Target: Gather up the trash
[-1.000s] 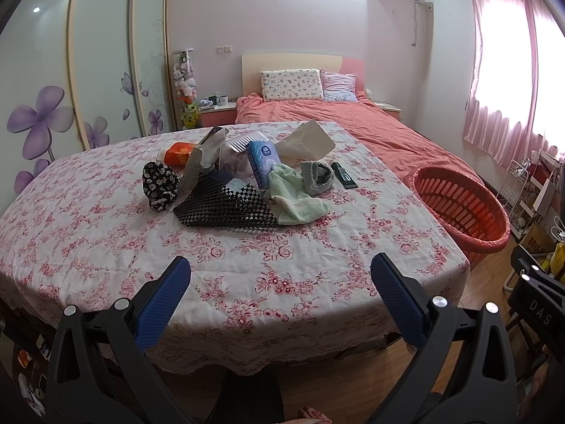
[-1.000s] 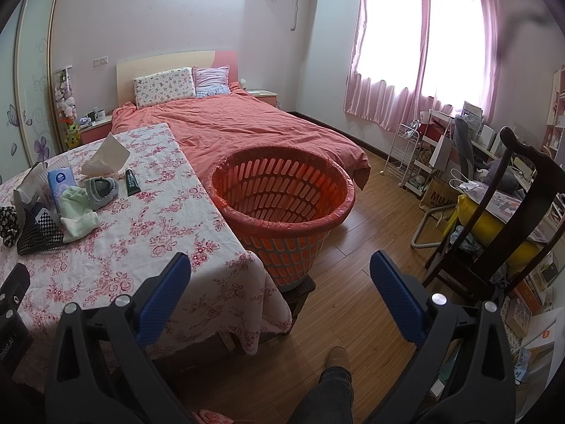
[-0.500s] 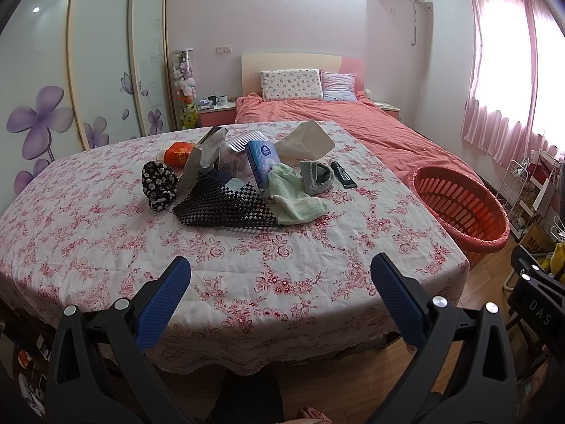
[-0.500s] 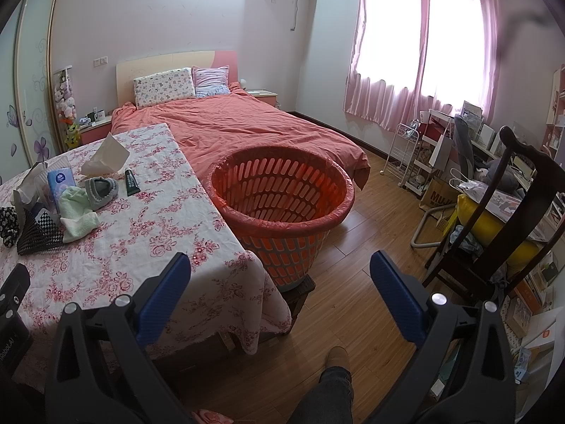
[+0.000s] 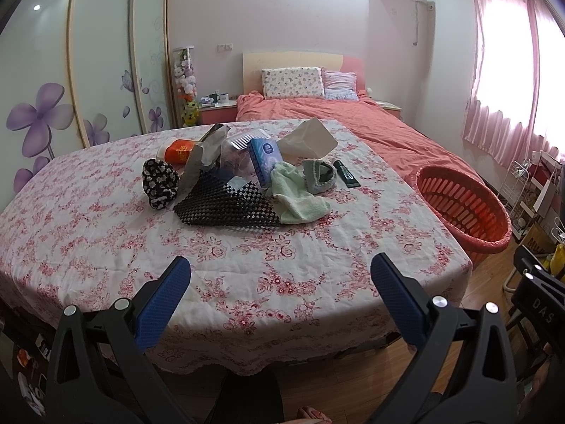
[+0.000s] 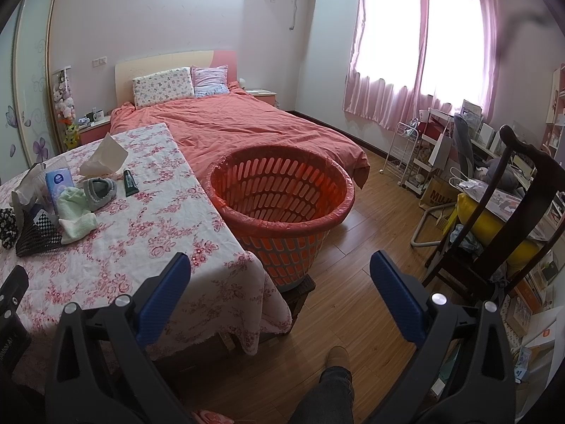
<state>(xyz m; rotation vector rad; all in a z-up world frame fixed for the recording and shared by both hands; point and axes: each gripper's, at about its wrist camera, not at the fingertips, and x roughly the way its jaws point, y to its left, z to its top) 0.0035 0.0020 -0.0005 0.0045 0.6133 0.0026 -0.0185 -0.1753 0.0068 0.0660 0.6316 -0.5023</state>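
Observation:
A pile of items lies mid-table on the floral cloth (image 5: 247, 265): a black mesh mat (image 5: 226, 208), a green cloth (image 5: 296, 194), a blue tissue pack (image 5: 265, 159), a dark tube (image 5: 346, 174), a grey slipper (image 5: 319, 175), a white bag (image 5: 307, 139), an orange cup (image 5: 178, 151) and a black floral pouch (image 5: 159, 182). An orange basket (image 6: 282, 194) lined with a red bag stands right of the table. My left gripper (image 5: 280, 275) is open, near the table's front edge. My right gripper (image 6: 280, 272) is open, held before the basket.
A bed with a salmon cover (image 6: 247, 127) lies behind the table and basket. A dark wooden chair (image 6: 512, 212) and a cluttered desk (image 6: 469, 141) stand at the right. A white trolley (image 6: 406, 155) is by the window. Wooden floor (image 6: 370, 247) lies around the basket.

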